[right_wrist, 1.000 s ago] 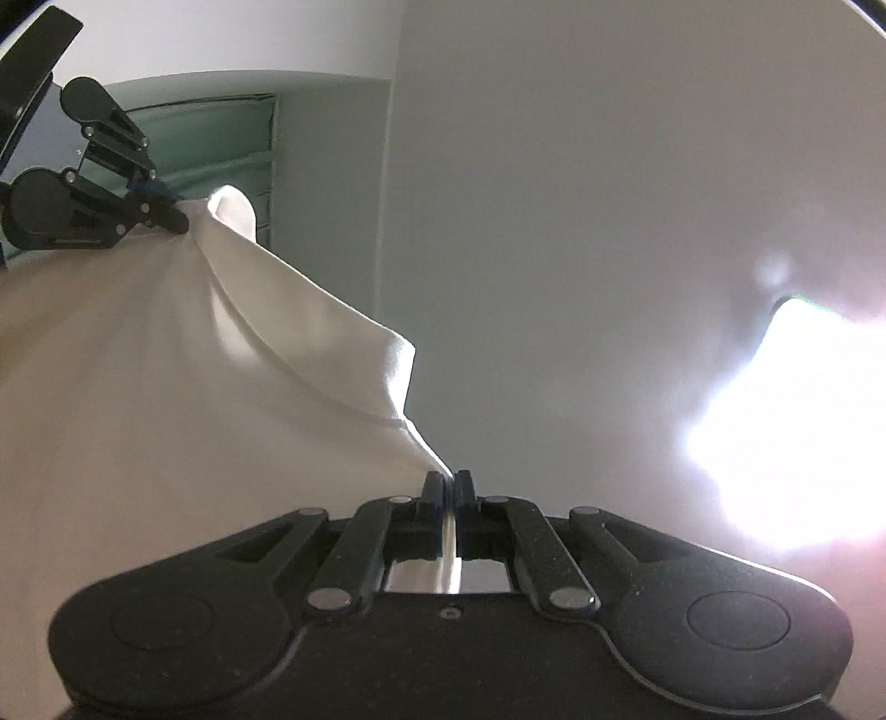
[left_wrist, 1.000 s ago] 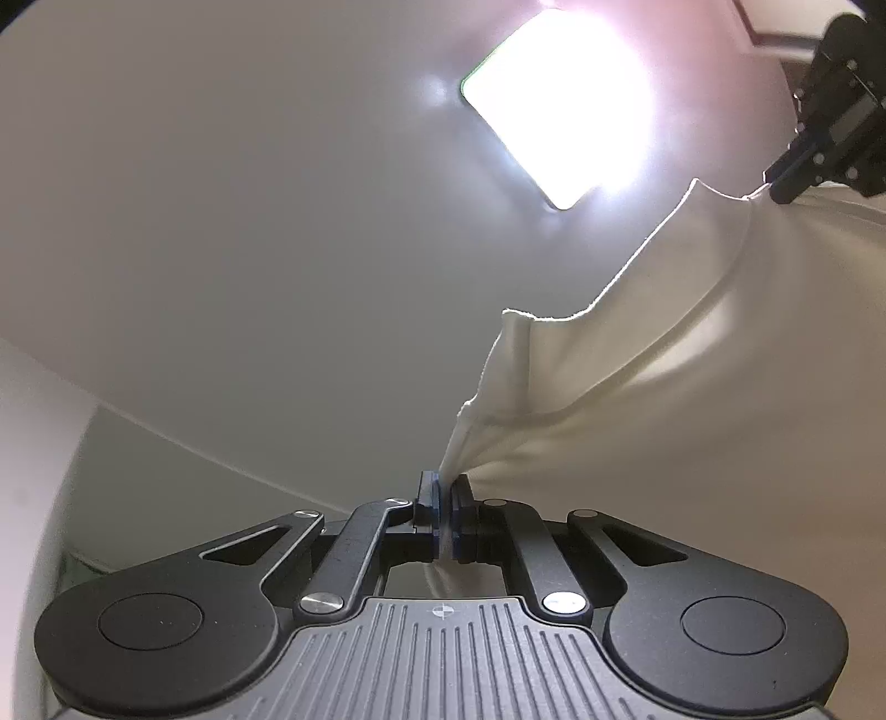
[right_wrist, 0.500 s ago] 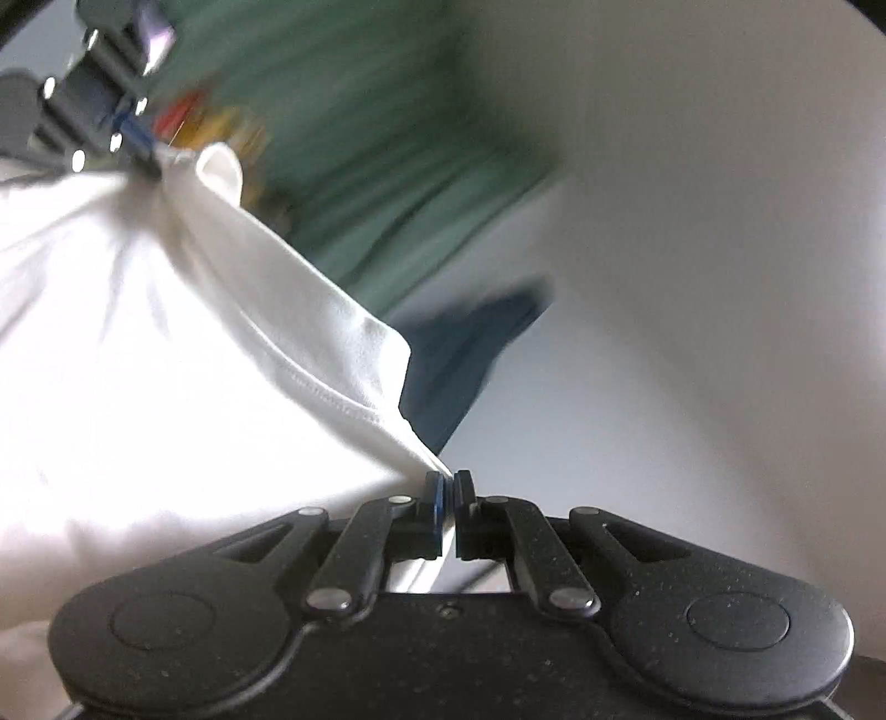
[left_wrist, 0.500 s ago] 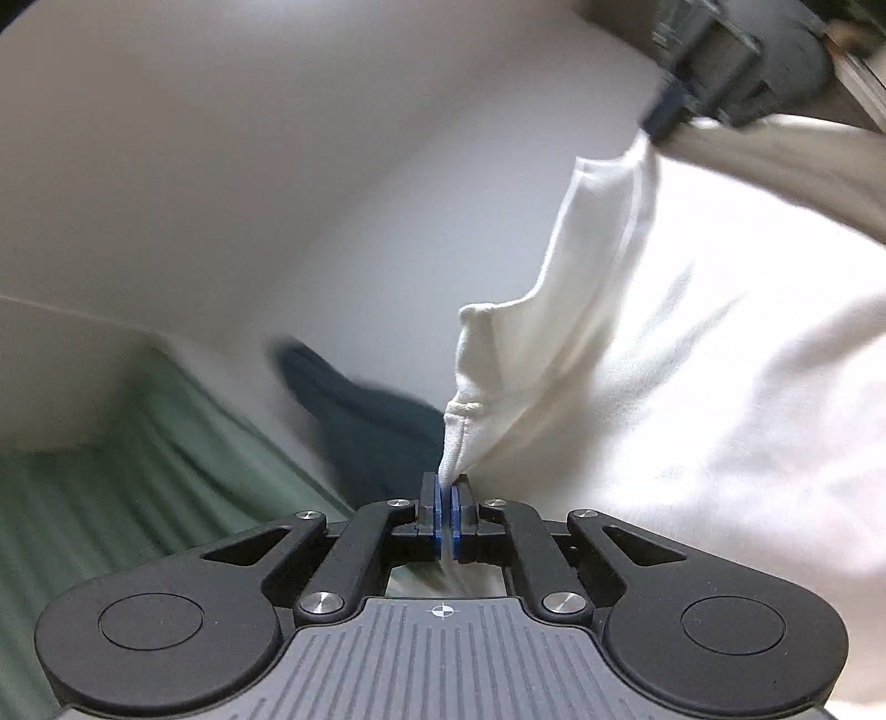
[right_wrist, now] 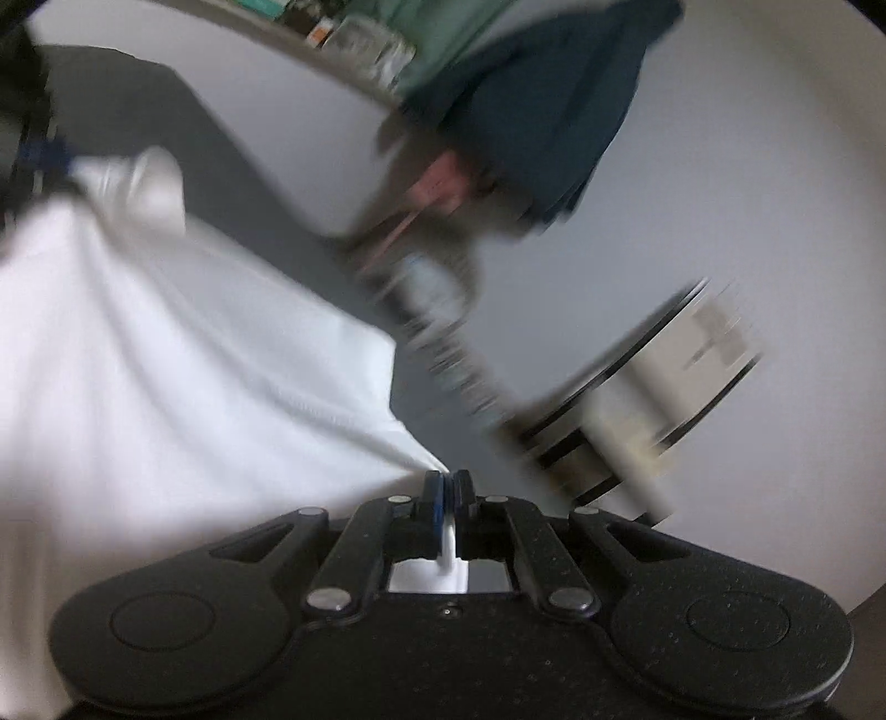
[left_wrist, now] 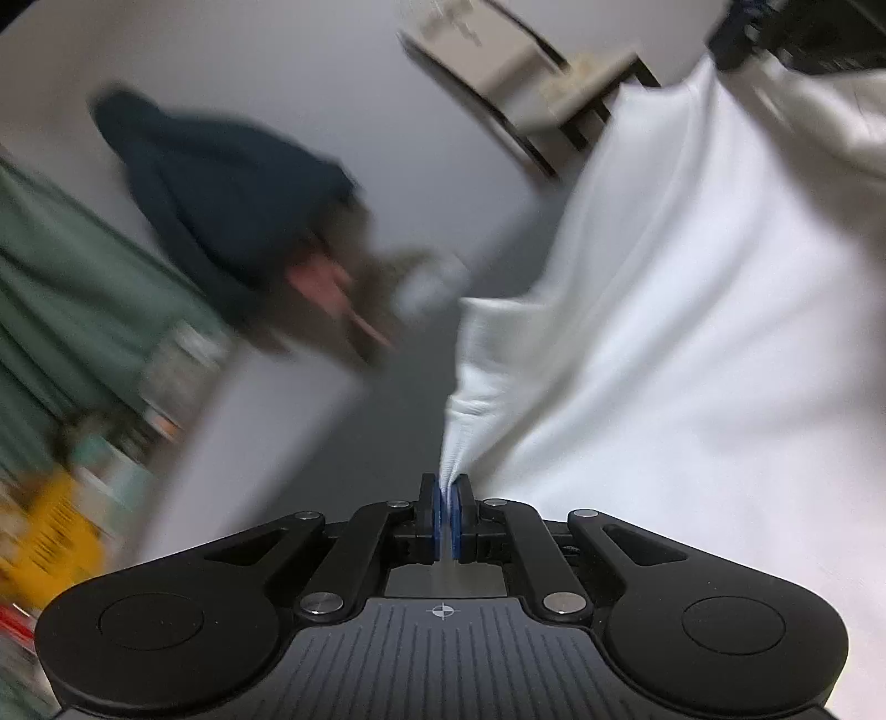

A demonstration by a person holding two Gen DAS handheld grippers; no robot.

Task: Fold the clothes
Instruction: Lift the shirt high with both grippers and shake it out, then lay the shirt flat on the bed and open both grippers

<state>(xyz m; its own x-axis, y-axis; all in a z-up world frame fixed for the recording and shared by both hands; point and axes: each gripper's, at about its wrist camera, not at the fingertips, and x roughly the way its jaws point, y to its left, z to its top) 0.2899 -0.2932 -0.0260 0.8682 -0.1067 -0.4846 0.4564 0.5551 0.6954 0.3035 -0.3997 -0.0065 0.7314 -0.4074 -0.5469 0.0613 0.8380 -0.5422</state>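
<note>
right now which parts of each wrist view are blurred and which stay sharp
Left wrist view: the left gripper is crisp, the dark blue garment and shelf behind are smeared. Right wrist view: the right gripper is sharp, the white shirt and background streak.

home room, plain pale walls, green curtain (left_wrist: 66,288), dark garment (left_wrist: 232,188) hanging, cluttered shelf of small items (right_wrist: 354,33), all blurred

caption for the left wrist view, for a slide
Left gripper shut on the edge of a white shirt, with a dark blue garment blurred behind.
</note>
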